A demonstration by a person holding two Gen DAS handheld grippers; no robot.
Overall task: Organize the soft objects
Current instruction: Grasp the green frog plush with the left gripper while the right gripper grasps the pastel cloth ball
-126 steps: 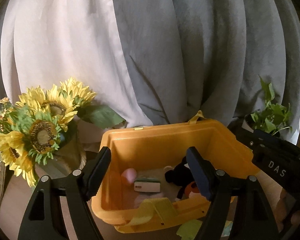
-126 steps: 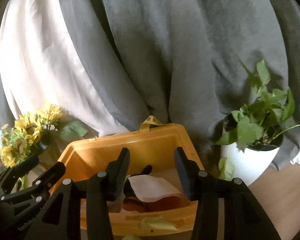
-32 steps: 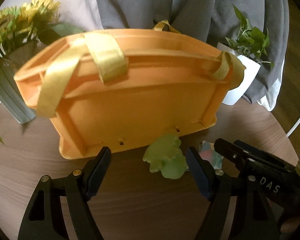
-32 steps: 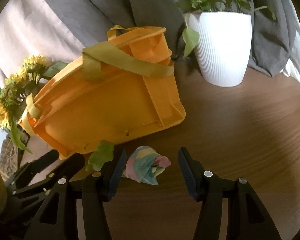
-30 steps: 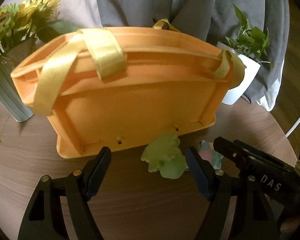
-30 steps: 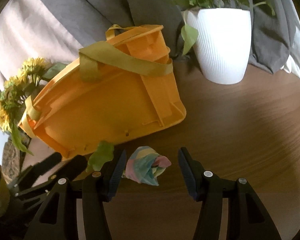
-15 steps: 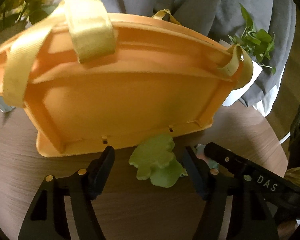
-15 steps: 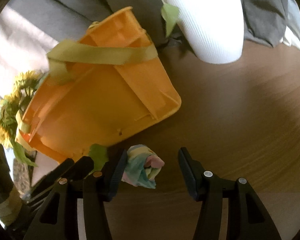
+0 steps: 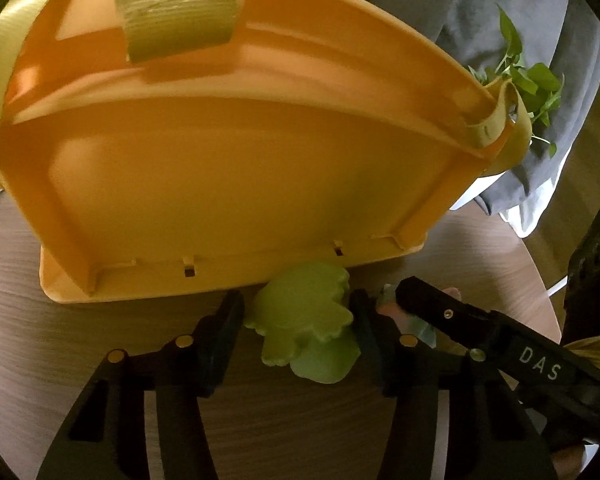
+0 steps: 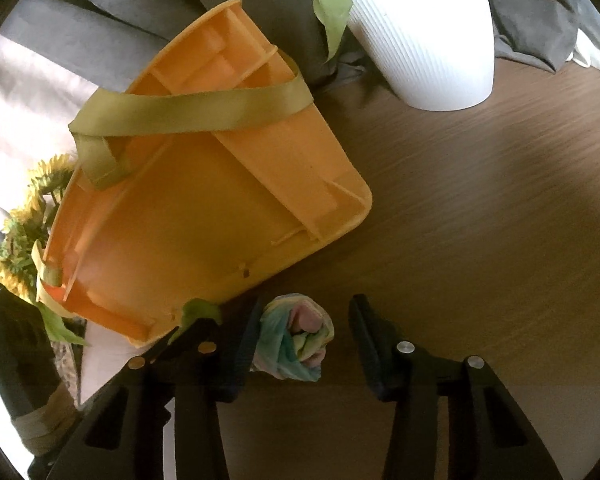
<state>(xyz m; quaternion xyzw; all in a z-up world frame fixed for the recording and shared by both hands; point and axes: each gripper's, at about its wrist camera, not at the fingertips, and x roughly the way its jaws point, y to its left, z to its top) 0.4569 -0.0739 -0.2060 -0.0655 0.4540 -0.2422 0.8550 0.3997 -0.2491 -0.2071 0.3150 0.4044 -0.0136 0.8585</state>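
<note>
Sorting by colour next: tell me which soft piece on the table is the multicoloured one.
The rolled pastel cloth, between the right gripper's open fingers. The other piece, the green plush toy at the orange basket's base, is plain green.

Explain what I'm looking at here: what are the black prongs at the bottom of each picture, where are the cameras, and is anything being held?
No robot: a person holds a two-finger gripper in each hand, with a fisheye camera on each looking forward along its fingers. The black prongs are those fingers.

Left camera's picture: the left gripper straddles a pale green soft toy lying on the wooden table beside an orange basket. Its jaws have just been closing; the toy fills the gap, but I cannot tell if the pads press it.

Right camera's picture: the right gripper, also closing, has a pastel rolled cloth between its jaws, against the left finger with a gap on the other side, so not gripped. A white plant pot stands behind.
</note>
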